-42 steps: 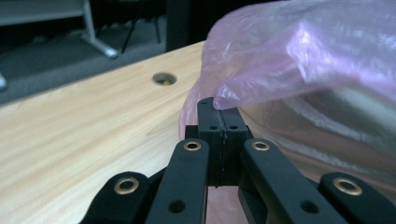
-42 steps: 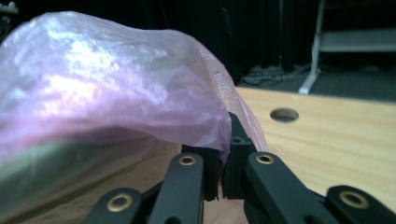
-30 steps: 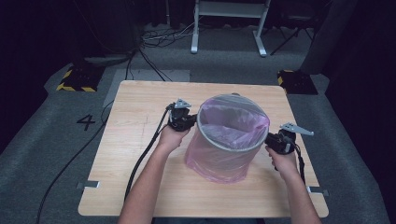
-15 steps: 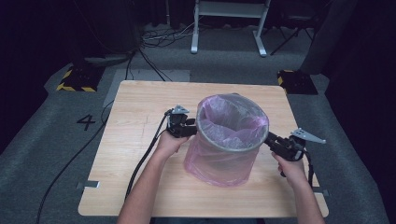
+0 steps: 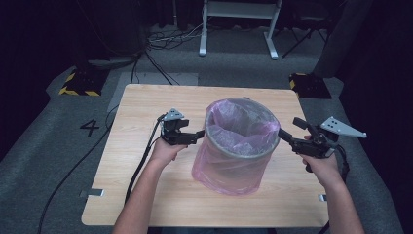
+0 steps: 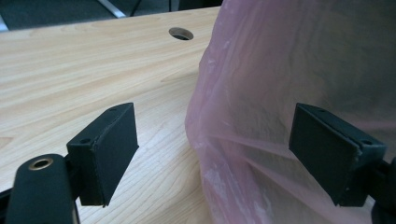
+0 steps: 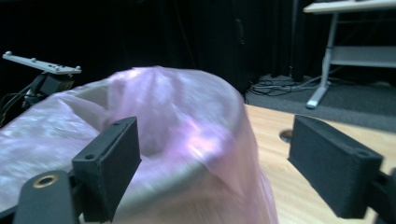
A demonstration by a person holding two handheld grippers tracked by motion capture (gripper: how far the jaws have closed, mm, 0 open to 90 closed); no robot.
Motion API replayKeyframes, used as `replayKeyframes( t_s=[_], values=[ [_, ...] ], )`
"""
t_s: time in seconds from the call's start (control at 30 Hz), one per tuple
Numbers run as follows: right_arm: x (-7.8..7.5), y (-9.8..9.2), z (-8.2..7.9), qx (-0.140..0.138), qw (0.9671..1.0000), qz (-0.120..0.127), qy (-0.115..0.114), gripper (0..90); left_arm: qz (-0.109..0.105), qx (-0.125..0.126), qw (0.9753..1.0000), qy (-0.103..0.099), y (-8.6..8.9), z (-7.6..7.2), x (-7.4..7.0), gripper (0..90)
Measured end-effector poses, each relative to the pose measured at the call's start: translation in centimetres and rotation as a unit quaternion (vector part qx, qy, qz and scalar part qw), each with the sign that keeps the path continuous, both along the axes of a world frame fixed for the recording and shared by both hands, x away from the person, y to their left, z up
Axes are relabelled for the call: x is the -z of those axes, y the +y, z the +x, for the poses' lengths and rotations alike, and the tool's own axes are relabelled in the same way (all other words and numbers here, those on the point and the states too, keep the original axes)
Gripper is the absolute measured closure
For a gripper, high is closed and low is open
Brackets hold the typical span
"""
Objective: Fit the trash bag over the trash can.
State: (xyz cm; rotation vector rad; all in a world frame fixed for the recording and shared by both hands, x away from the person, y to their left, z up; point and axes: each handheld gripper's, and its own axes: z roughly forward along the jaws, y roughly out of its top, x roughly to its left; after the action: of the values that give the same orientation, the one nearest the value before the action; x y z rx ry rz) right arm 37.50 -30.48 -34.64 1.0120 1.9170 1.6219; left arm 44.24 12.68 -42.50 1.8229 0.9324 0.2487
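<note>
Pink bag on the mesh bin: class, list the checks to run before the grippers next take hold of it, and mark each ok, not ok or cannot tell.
1. Left gripper open: ok, its fingers stand wide apart.
2. Right gripper open: ok, fingers spread.
3. Pink bag between the left fingers: ok, a fold of the bag's side sits in the gap, in the left gripper view.
4. Right gripper level with the bag's rim: ok, the rim lies ahead of it.
5. Mesh bin upright on the table: ok.
6. Bag free to slide off the rim: cannot tell.
</note>
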Motion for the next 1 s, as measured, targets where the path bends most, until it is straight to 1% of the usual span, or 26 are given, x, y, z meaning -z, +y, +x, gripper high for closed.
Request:
replayKeyframes(
  t_s=[0.03, 0.07, 0.1, 0.13, 0.17, 0.23, 0.3, 0.33, 0.4, 0.43, 0.47, 0.5, 0.53, 0.63, 0.7, 0.77, 0.83, 0.9, 0.93, 1.0],
  values=[
    [-0.6, 0.5, 0.1, -0.008, 0.9999, -0.006, -0.004, 15.7, -0.005, 0.001, 1.0000, 0.000, 0.1, -0.2, 0.0, 15.5],
    [-1.1, 0.9, 0.2, -0.016, 0.9998, -0.010, -0.006, 15.7, -0.005, 0.004, 1.0000, -0.001, 0.2, -0.4, -0.1, 15.6],
    [-1.5, 1.2, 0.3, -0.019, 0.9997, -0.014, -0.009, 15.5, 0.004, 0.003, 1.0000, -0.004, 0.2, -0.6, -0.1, 15.5],
    [-2.1, 1.8, 0.5, -0.022, 0.9994, -0.024, -0.013, 15.5, 0.006, 0.005, 1.0000, -0.006, 0.2, -0.8, -0.2, 15.5],
    [-2.6, 2.2, 0.6, -0.025, 0.9992, -0.027, -0.015, 15.2, 0.004, 0.007, 0.9999, -0.009, 0.3, -1.0, -0.2, 15.5],
    [-3.6, 2.9, 1.0, -0.029, 0.9989, -0.031, -0.018, 15.0, 0.004, 0.014, 0.9997, -0.018, 0.4, -1.4, -0.3, 15.3],
    [-4.4, 3.6, 1.5, -0.040, 0.9987, -0.027, -0.016, 14.7, 0.006, 0.022, 0.9995, -0.023, 0.5, -1.7, -0.3, 15.7],
    [-4.8, 3.9, 1.8, -0.047, 0.9985, -0.023, -0.015, 14.5, 0.003, 0.023, 0.9994, -0.025, 0.5, -1.8, -0.3, 15.7],
    [-5.2, 4.5, 2.4, -0.053, 0.9982, -0.025, -0.010, 15.0, -0.003, 0.032, 0.9990, -0.031, 0.6, -2.2, -0.3, 15.6],
    [-5.5, 4.9, 2.8, -0.060, 0.9977, -0.029, -0.007, 15.1, -0.001, 0.033, 0.9989, -0.033, 0.6, -2.4, -0.2, 15.6],
    [-5.7, 5.3, 3.1, -0.061, 0.9976, -0.033, -0.009, 15.2, 0.002, 0.033, 0.9989, -0.033, 0.7, -2.6, -0.2, 15.6],
    [-5.9, 5.7, 3.3, -0.060, 0.9974, -0.037, -0.012, 15.4, 0.001, 0.034, 0.9989, -0.032, 0.7, -2.8, -0.2, 15.5],
    [-6.1, 6.1, 3.5, -0.067, 0.9969, -0.039, -0.011, 15.5, -0.001, 0.037, 0.9987, -0.036, 0.8, -3.1, -0.2, 15.5],
    [-6.4, 7.3, 4.2, -0.072, 0.9959, -0.053, -0.016, 16.9, -0.013, 0.040, 0.9982, -0.043, 0.9, -4.0, -0.1, 15.3],
    [-6.5, 8.2, 4.5, -0.080, 0.9948, -0.059, -0.021, 18.9, -0.014, 0.044, 0.9978, -0.048, 1.0, -4.4, 0.0, 15.2],
    [-6.5, 9.0, 4.7, -0.083, 0.9941, -0.064, -0.028, 22.8, -0.022, 0.044, 0.9975, -0.051, 1.1, -5.0, 0.2, 15.1],
    [-6.3, 9.8, 5.0, -0.090, 0.9931, -0.067, -0.034, 24.2, -0.022, 0.048, 0.9971, -0.054, 1.2, -5.4, 0.4, 15.1],
    [-6.1, 10.4, 5.5, -0.103, 0.9914, -0.076, -0.027, 26.2, -0.024, 0.053, 0.9969, -0.054, 1.3, -5.7, 0.5, 14.9],
    [-6.1, 10.8, 5.7, -0.112, 0.9904, -0.078, -0.020, 26.2, -0.023, 0.051, 0.9969, -0.055, 1.4, -5.9, 0.5, 14.9],
    [-6.0, 11.5, 6.1, -0.118, 0.9885, -0.093, -0.013, 24.3, -0.025, 0.054, 0.9966, -0.057, 1.6, -6.1, 0.6, 14.8]
  ],
)
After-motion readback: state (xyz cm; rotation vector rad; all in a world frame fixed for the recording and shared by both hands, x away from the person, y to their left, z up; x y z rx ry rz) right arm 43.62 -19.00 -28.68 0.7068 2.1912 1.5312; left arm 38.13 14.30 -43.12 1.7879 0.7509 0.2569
